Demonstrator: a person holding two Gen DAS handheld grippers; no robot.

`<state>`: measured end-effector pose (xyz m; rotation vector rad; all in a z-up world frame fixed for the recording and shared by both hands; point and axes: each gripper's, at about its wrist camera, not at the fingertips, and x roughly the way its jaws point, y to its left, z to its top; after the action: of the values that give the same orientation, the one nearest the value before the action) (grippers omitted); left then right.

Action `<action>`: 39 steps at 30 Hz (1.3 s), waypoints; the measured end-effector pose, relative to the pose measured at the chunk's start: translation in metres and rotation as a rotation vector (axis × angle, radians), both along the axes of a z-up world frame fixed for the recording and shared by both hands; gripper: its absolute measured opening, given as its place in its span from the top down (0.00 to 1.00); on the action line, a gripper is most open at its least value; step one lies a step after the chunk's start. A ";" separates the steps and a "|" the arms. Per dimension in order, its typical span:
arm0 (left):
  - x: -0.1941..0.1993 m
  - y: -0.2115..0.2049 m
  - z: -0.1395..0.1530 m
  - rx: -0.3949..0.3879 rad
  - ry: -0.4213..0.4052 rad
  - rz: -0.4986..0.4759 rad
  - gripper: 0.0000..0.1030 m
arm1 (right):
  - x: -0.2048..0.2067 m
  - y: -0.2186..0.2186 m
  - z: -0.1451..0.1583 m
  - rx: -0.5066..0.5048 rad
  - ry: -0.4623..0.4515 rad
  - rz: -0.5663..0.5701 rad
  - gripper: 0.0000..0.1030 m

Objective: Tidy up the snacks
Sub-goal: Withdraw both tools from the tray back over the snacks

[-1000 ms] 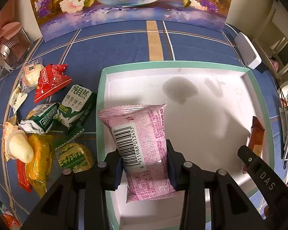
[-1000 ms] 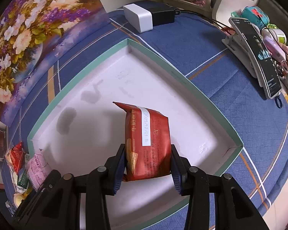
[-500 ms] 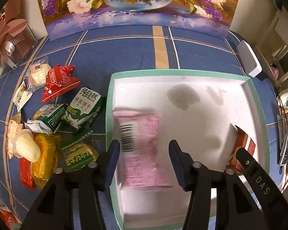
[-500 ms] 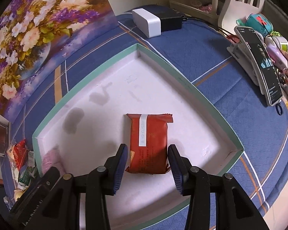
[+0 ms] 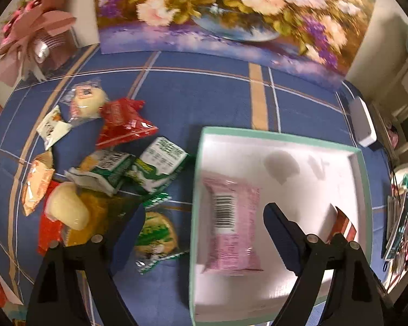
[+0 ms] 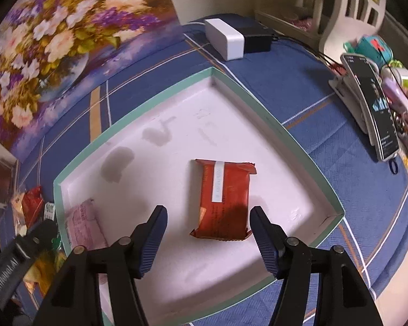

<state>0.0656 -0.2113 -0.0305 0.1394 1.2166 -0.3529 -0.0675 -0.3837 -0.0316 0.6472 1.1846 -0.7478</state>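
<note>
Snacks first, left wrist view: left gripper (image 5: 204, 224) has jaws wide and opening, pads touching nothing. Pink packet (image 5: 232, 224) lies flat between the fingers, barcode up, inside the tray (image 5: 280, 135) against its left wall. Left finger hangs outside the tray, over the loose snack pile (image 5: 103, 174) on the blue cloth (image 5: 193, 100); green-and-white packets and a red one sit ahead-left of it. Frame is motion-blurred, so the red strip beyond the right finger is probably the red packet (image 5: 344, 224).

Right wrist view: right gripper (image 6: 208, 231) has jaws partly apart and opening, clear of the red packet (image 6: 224, 199), which lies flat on the tray (image 6: 258, 100) floor just ahead, nearer the right finger. Pink packet (image 6: 84, 226) sits left of the left finger, by the tray wall. Left gripper's body (image 6: 21, 250) shows at lower left.
</note>
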 end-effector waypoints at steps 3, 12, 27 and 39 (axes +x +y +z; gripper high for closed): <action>0.006 0.010 0.005 -0.002 -0.011 0.022 0.12 | 0.000 0.005 0.001 -0.002 0.005 0.014 0.35; 0.020 0.055 0.017 -0.024 -0.031 0.095 0.06 | 0.005 0.027 0.019 -0.017 -0.002 0.057 0.35; 0.035 0.136 0.037 0.090 -0.143 0.161 0.06 | 0.043 0.099 0.045 -0.026 -0.052 0.235 0.00; 0.047 0.208 0.037 0.077 -0.110 0.296 0.06 | 0.073 0.161 0.060 0.022 -0.091 0.363 0.00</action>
<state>0.1125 -0.0033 0.0060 0.0428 1.1232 -0.0401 0.0058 -0.2225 0.0279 0.4609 1.1859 -0.3954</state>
